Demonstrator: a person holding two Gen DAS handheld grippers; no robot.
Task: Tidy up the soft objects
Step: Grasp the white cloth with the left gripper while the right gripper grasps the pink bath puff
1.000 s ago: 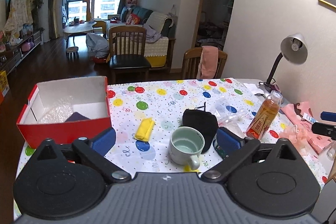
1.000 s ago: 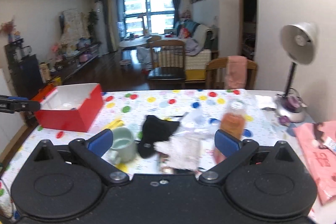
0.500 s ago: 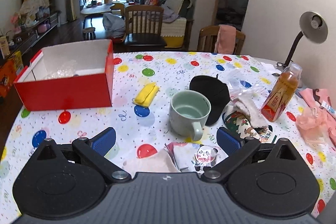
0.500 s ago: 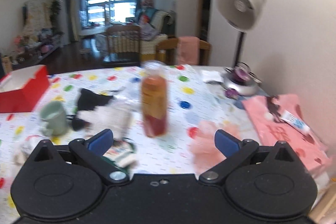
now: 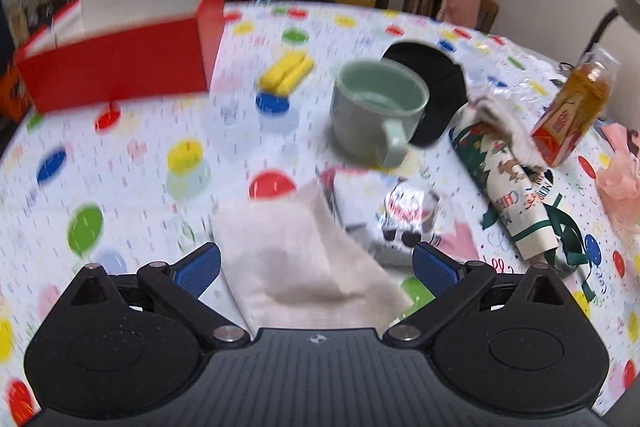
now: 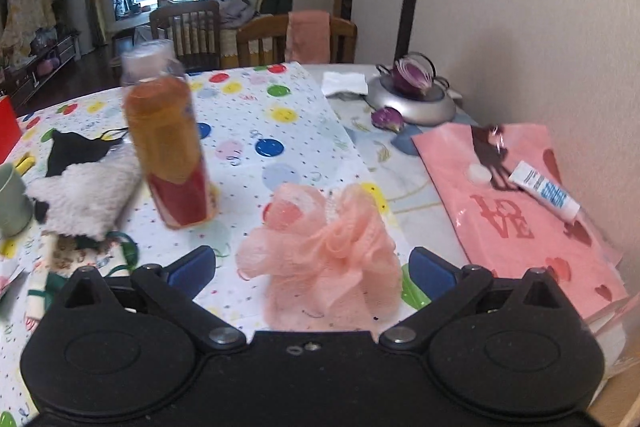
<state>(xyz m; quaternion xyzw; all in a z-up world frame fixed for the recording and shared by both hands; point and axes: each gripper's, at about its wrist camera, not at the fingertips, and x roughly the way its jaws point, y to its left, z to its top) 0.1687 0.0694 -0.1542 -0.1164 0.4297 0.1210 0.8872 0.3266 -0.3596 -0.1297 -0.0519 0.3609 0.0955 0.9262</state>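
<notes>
In the left wrist view, my left gripper (image 5: pixel 316 265) is open, its blue pads on either side of a beige cloth (image 5: pixel 304 259) lying on the spotted tablecloth. A red box (image 5: pixel 116 63) with a white inside stands at the far left. In the right wrist view, my right gripper (image 6: pixel 312 267) is open around a pink mesh bath puff (image 6: pixel 324 247). A white fluffy cloth (image 6: pixel 88 191) and a black cloth (image 6: pixel 76 151) lie to the left.
A green mug (image 5: pixel 376 111), a yellow sponge (image 5: pixel 286 73), a patterned Christmas pouch (image 5: pixel 508 183) and a packet (image 5: pixel 408 211) lie mid-table. An orange drink bottle (image 6: pixel 168 143) stands left of the puff. A pink bag (image 6: pixel 516 203) with a tube (image 6: pixel 544 191) and a lamp base (image 6: pixel 412 103) sit right.
Both grippers have moved forward and down. The left now straddles the beige cloth; the right swung right, past the bottle, and now straddles the pink puff.
</notes>
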